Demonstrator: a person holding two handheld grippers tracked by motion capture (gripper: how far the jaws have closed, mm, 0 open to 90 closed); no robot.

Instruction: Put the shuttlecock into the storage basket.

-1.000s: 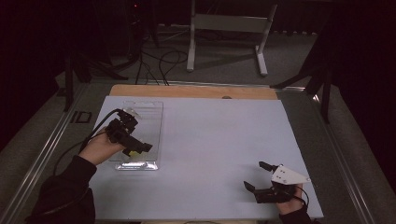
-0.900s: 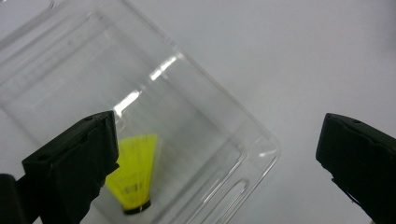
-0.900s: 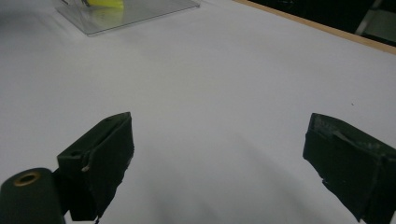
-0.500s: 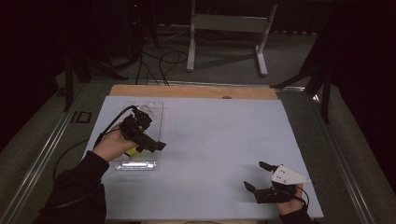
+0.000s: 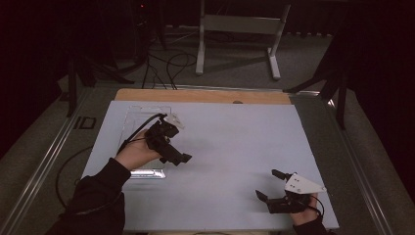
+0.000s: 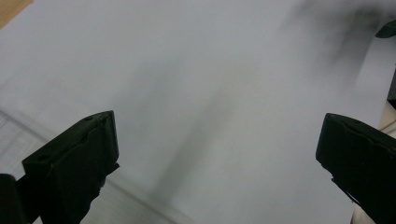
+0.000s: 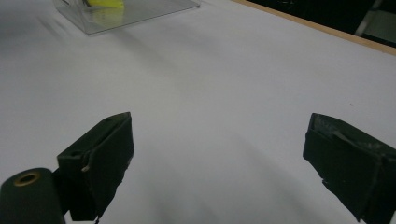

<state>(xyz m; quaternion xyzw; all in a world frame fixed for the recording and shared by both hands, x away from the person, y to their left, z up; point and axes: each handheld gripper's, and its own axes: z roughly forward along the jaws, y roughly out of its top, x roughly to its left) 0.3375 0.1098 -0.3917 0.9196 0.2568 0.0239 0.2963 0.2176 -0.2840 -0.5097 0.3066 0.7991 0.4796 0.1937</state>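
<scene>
Two grippers, left and right, fingers spread wide, nothing held, above pale table

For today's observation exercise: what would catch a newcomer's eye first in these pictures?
The pale grey sheet covering the table, bright against a dark room. On it, the left black two-jaw tool hangs open beside a clear flat plastic tray at the left, while the right tool rests open near the front right corner.

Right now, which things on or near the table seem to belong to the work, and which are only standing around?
Likely for the work:
- clear tray
- left gripper, open
- right gripper, open
- table

Only around:
- metal stand behind the table
- cables on the floor
</scene>
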